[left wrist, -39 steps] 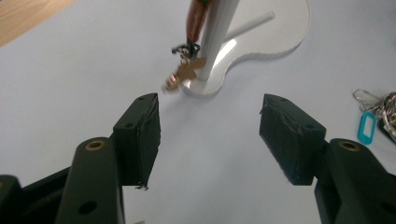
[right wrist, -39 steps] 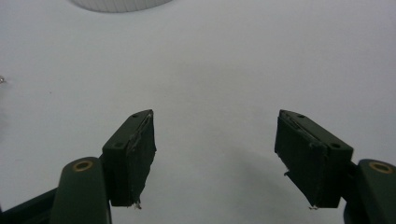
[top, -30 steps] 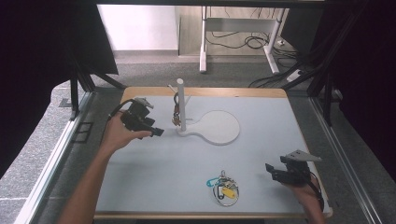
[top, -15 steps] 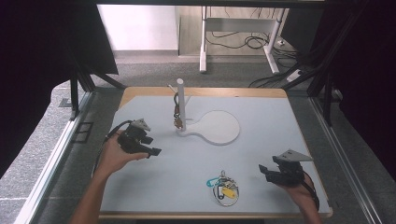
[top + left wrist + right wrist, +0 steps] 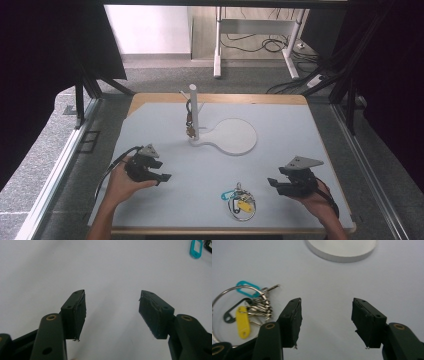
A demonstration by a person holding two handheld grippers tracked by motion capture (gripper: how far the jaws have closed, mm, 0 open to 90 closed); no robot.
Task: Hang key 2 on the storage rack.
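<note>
Grey table (image 5: pixel 300 130): key bunch (image 5: pixel 239 199) (loose) between 2 tools.

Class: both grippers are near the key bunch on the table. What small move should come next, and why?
Probably swing the right gripper left toward the key bunch: its jaws, just closing, hold nothing, and the keys lie flat just off its left jaw, with the stand beyond.

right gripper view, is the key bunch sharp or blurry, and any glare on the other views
Right gripper view: the key bunch is soft, the jaws sharper. Left gripper view: table evenly lit, faint jaw shadows, no glare. High view: bright table, dark surroundings.
</note>
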